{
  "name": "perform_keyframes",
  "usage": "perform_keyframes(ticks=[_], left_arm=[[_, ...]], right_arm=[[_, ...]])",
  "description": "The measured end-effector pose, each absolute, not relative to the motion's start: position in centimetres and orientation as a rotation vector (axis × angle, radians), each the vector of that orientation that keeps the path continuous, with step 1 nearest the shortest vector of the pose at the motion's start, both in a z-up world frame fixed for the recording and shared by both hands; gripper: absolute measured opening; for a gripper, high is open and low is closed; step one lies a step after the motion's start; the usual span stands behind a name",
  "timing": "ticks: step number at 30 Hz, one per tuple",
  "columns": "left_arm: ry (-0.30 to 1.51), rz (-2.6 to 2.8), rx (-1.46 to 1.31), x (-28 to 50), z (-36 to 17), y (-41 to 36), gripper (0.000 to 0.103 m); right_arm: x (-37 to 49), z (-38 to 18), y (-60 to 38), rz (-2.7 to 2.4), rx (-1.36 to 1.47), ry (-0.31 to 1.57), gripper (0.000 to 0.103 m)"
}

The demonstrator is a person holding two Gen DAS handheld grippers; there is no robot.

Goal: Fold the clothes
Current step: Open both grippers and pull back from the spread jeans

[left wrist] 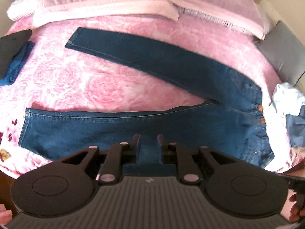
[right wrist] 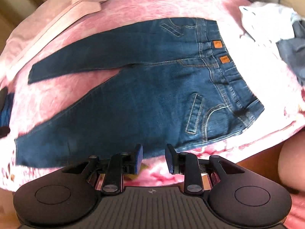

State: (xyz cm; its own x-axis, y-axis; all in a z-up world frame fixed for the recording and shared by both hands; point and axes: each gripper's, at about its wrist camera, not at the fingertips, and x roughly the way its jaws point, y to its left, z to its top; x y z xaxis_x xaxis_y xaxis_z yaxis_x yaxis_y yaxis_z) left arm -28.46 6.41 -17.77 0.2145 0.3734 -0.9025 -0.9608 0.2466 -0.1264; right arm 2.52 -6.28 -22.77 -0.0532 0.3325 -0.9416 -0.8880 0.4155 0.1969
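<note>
On pink floral bedspread (left wrist: 80,80): jeans (right wrist: 144,99) spread flat, legs splayed in V toward 9 o'clock, waistband with orange patches (right wrist: 217,44) toward 3 o'clock. Left gripper (left wrist: 147,143) above near leg, fingers narrowly parted, nothing held. Right gripper (right wrist: 153,157) above hip edge at 6 o'clock, fingers moderately parted, empty. White garment (right wrist: 266,21) at 2 o'clock. Risk: splayed legs misalign on fold; heavy denim may slip from shallow pinch.
</note>
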Motion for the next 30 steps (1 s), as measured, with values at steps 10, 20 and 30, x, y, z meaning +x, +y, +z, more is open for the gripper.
perform_keyframes(ticks=[10, 20, 30], left_arm=[[0.834, 1.206, -0.850, -23.9, -16.0, -5.5, 0.019], [0.785, 1.330, -0.870, -24.3, -14.2, -14.1, 0.024], [0.789, 1.393, -0.754, -23.3, -11.9, -17.0, 0.026]], right_arm=[[5.6, -18.2, -14.0, 1.165, -0.701, 1.114, 0.053], [6.2, -17.1, -18.6, 1.263, -0.753, 1.116, 0.054], [6.4, -15.7, -20.4, 1.311, -0.728, 1.053, 0.054]])
